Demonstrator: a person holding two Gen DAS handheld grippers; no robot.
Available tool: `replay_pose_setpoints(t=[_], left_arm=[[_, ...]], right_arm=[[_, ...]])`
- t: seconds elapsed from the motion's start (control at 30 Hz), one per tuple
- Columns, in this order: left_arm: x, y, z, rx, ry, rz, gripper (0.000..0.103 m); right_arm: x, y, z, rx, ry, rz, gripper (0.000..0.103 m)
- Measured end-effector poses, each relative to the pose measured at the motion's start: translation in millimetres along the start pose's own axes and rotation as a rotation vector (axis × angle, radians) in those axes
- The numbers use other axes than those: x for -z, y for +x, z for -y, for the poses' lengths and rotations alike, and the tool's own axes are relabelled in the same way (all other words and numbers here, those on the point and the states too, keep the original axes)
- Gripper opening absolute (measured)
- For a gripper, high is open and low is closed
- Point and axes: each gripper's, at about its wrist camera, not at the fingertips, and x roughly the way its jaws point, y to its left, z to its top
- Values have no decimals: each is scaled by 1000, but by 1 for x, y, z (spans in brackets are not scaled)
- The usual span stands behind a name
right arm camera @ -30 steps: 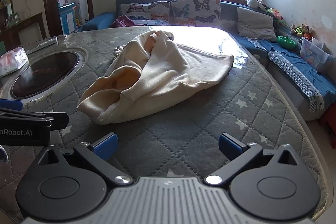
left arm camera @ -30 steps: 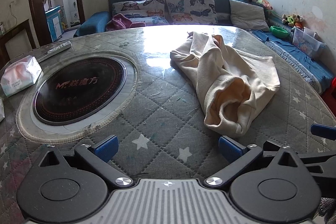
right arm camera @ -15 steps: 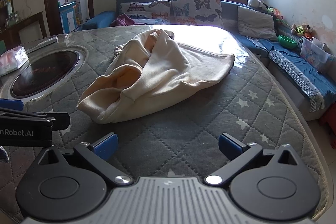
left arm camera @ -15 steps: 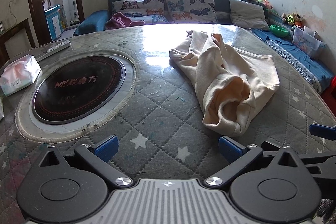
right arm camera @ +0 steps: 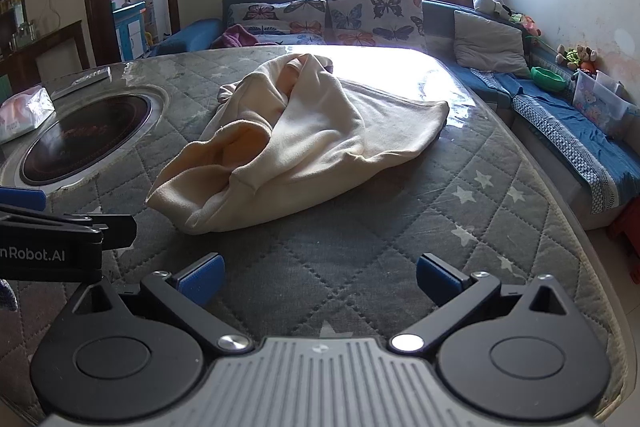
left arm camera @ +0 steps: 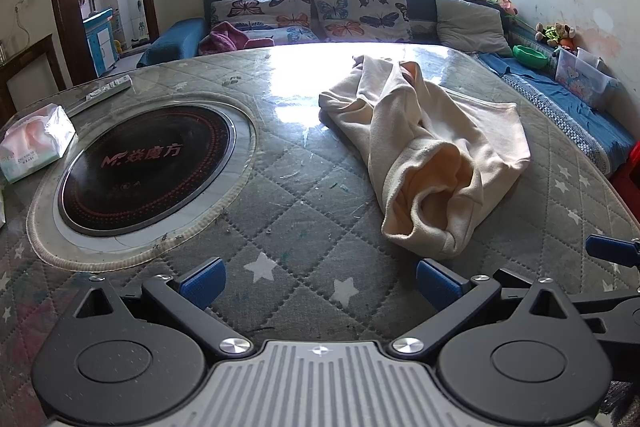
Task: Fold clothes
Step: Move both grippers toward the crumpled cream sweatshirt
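Note:
A cream garment (left arm camera: 432, 147) lies crumpled in a heap on the quilted grey table (left arm camera: 304, 211), its open hem facing me. It also shows in the right wrist view (right arm camera: 296, 143), ahead and slightly left. My left gripper (left arm camera: 320, 283) is open and empty, near the table's front edge, with the garment ahead to its right. My right gripper (right arm camera: 320, 283) is open and empty, just short of the garment's near edge. The left gripper's side shows at the left of the right wrist view (right arm camera: 48, 239).
A round black hotplate (left arm camera: 144, 167) is set into the table at the left. A tissue pack (left arm camera: 32, 143) and a remote (left arm camera: 108, 91) lie at the far left. A sofa with butterfly cushions (left arm camera: 360, 7) stands behind the table; the table edge drops off at right (right arm camera: 592, 251).
Both views have shifted only slightly; the garment has not moved. Both grippers stay open.

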Motion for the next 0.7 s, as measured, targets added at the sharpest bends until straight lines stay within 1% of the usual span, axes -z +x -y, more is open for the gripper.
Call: replay_pose_setpoints(t=[0.7], left_arm=[[-1,5,0,10,-2,-14,103]], right_arm=[[-1,5,0,-4,1,-11,103]])
